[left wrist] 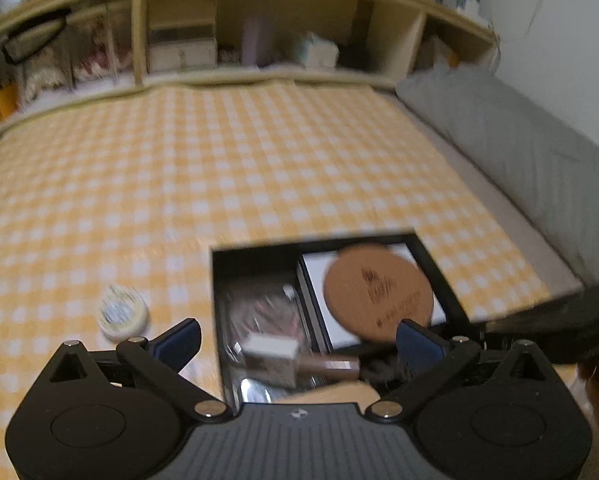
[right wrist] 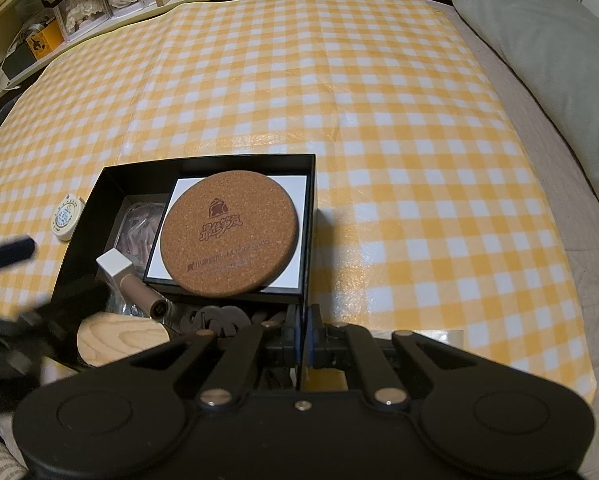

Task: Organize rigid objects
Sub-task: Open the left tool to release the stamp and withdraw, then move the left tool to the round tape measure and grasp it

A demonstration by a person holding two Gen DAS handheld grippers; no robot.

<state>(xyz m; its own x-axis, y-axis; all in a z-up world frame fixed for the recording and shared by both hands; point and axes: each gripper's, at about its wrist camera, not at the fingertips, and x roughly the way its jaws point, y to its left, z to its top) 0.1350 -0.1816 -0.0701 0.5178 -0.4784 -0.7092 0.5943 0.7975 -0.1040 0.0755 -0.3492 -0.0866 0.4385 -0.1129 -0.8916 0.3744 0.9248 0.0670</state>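
- The left gripper (left wrist: 295, 344) hangs over the near end of the black box (right wrist: 203, 162), jaws spread wide with nothing pressed between them
- The right gripper (right wrist: 304, 330) is closed on the box's near right wall
- Inside the box: a round cork coaster (right wrist: 229, 232) on a white-topped case (right wrist: 287, 188), and a white-capped brown tube (right wrist: 133, 280) lying on its side
- A small round tin (right wrist: 65, 218) sits outside on the checked cloth (right wrist: 379, 120) (just beside the box's left wall)

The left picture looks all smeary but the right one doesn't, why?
Left wrist view: motion blur smears the cork coaster and checked cloth. Right wrist view: sharp, the coaster's print is readable, with only the left gripper blurred at its edge. Both views bend straight shelves into curves.
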